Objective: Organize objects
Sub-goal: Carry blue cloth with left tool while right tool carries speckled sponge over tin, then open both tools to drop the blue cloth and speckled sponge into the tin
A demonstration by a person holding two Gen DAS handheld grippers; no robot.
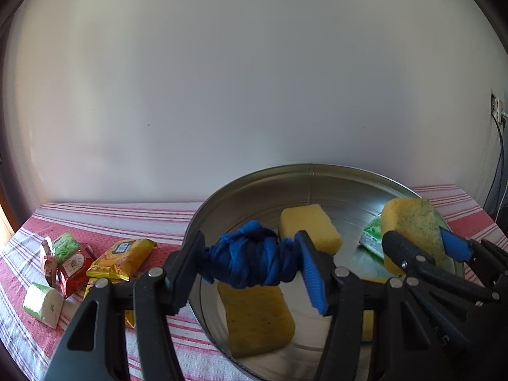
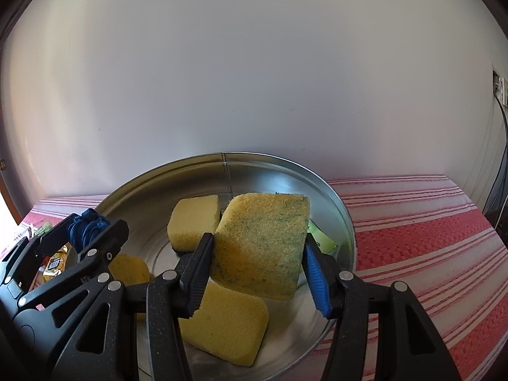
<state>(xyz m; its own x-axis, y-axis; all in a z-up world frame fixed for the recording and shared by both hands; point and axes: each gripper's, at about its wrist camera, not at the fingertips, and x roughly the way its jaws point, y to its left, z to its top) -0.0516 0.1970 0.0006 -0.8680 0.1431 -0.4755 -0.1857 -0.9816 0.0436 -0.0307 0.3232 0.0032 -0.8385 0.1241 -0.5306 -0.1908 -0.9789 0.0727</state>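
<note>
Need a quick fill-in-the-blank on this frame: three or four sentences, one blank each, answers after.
1. The left gripper is shut on a bunched cloth whose colour is ____.
2. The right gripper holds a ____ above the metal pan.
3. The snack packets lie on the striped tablecloth, ____ the pan.
4. Besides the held one, the right wrist view shows ____ sponges lying in the pan.

Missing words: blue; sponge; outside; three
</note>
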